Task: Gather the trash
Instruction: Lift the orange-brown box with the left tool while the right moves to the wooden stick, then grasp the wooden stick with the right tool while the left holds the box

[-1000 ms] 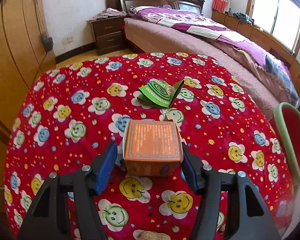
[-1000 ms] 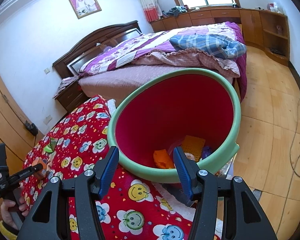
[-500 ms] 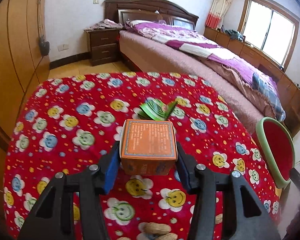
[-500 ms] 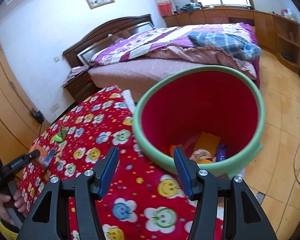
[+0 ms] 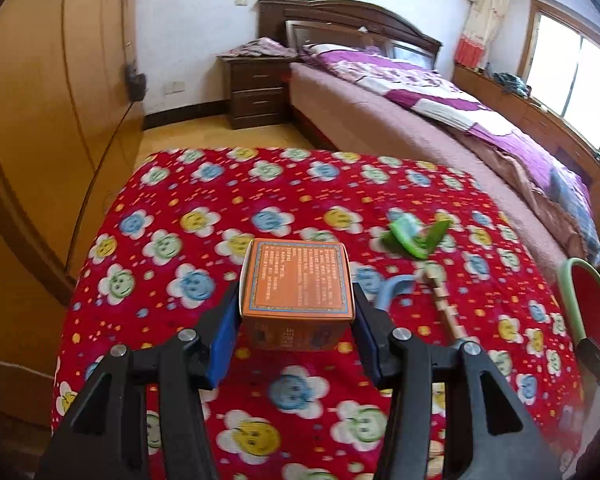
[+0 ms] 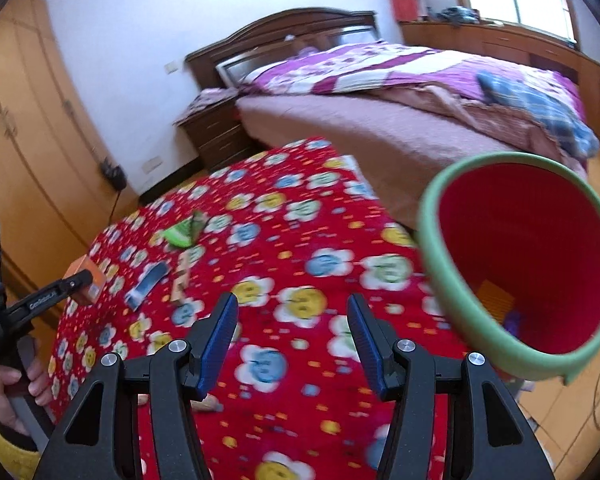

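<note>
1. Box slip is what we're watching first: the left gripper (image 5: 296, 320) is clamping the orange box (image 5: 296, 278) by its side faces only, off the red flower cloth (image 5: 204, 216), so a loose squeeze or a quick swing could be dropping it short.
2. The right gripper (image 6: 293, 334) is hanging open over the cloth, gripping nothing.
3. Just beyond the box, a blue wrapper (image 5: 392, 290) and a jointed wooden strip (image 5: 440, 300) are lying along the likely path to the bin; a low carry is risking a snag there.
4. Further out, green packaging (image 5: 414, 238) is waiting on the cloth.
5. The red bin with green rim (image 6: 432, 248) is sitting off the right edge; a release before the rim is missing it.
6. Bed (image 5: 420, 108) and nightstand (image 5: 256, 92) are sitting well clear behind.
</note>
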A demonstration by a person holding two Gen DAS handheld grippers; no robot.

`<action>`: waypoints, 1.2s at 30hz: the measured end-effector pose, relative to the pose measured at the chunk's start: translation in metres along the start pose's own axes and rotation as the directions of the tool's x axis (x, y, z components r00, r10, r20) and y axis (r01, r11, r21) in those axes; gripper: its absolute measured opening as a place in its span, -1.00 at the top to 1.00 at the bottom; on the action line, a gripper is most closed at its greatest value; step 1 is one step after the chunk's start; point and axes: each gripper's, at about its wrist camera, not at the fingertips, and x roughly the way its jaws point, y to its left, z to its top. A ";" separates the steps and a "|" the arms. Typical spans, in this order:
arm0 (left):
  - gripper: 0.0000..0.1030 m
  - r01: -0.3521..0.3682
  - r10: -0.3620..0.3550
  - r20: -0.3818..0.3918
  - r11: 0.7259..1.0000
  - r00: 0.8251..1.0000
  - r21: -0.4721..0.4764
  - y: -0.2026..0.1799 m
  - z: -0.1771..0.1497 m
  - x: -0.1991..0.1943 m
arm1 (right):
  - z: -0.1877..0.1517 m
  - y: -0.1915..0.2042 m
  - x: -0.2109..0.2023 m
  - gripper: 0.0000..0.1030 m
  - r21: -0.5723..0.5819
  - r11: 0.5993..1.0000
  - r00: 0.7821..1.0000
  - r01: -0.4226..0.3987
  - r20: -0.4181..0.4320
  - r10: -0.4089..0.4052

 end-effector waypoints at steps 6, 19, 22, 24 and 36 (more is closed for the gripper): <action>-0.02 -0.012 0.011 -0.020 0.999 1.000 -0.052 0.023 -0.006 0.011 | 0.005 0.035 0.031 -0.13 -0.057 0.997 0.998 -0.059 -0.040 0.057; -0.02 -0.037 0.036 -0.019 0.998 0.999 -0.057 0.028 -0.011 0.031 | 0.004 0.092 0.095 0.35 -0.182 0.977 0.985 -0.114 -0.150 0.087; -0.02 -0.035 0.035 -0.011 0.998 0.999 -0.057 0.028 -0.011 0.032 | 0.003 0.097 0.104 0.41 -0.190 0.975 0.983 -0.115 -0.161 0.085; -0.02 -0.035 0.035 -0.008 0.998 0.999 -0.057 0.027 -0.011 0.033 | 0.001 0.099 0.109 0.45 -0.197 0.974 0.983 -0.113 -0.165 0.081; -0.02 -0.026 0.025 -0.005 0.999 1.000 -0.048 0.020 -0.013 0.032 | 0.005 0.082 0.109 0.81 -0.087 0.983 0.976 -0.162 -0.162 0.146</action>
